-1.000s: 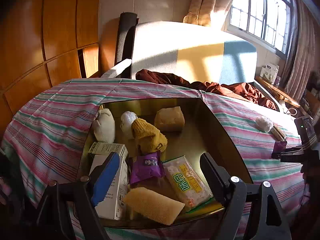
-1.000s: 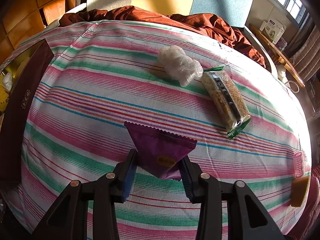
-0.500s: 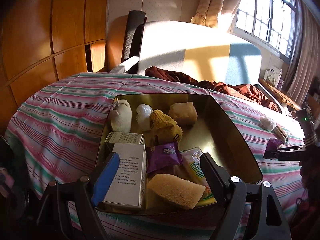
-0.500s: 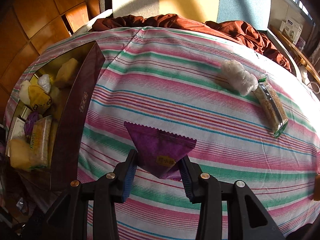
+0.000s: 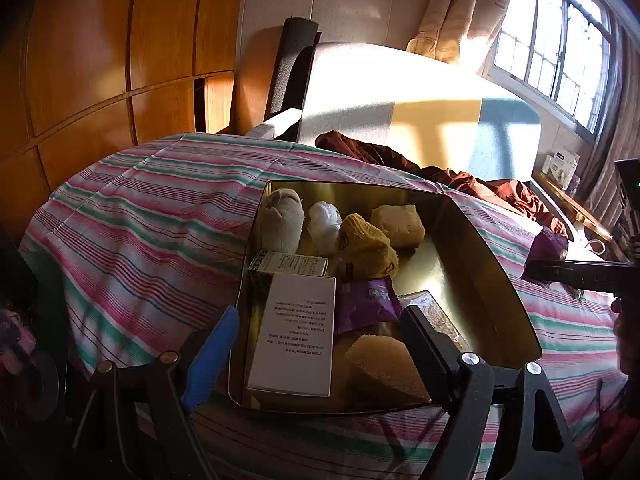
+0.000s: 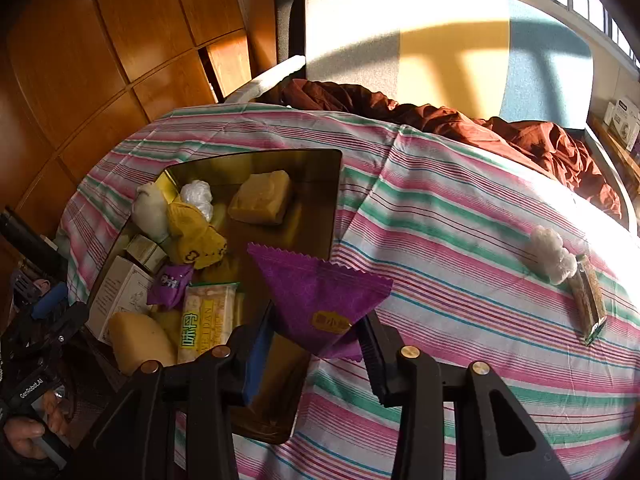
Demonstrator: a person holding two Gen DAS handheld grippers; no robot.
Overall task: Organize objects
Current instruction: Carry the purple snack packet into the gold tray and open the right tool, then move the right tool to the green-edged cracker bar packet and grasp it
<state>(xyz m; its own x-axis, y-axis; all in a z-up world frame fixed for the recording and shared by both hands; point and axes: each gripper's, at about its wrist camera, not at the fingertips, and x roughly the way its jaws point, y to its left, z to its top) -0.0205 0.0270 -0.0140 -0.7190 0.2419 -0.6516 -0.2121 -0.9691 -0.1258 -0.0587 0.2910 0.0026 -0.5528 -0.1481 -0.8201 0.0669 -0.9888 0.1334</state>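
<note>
Carried leftward since the earlier frame, the right hand-held gripper [image 6: 316, 344], clenched on the purple packet [image 6: 316, 296], now hangs over the gold tin's [image 6: 320, 200] near right edge. Free floor lies just left and farther in. Left hand-held gripper [image 5: 320, 344] hovers released at the tin's near end.

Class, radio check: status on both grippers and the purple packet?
Right gripper shut on purple packet, over tin edge. Left gripper open, empty, by tin. Yellow knit item crowds the tin.

Tin [image 6: 336, 200] crowded left; right half bare
</note>
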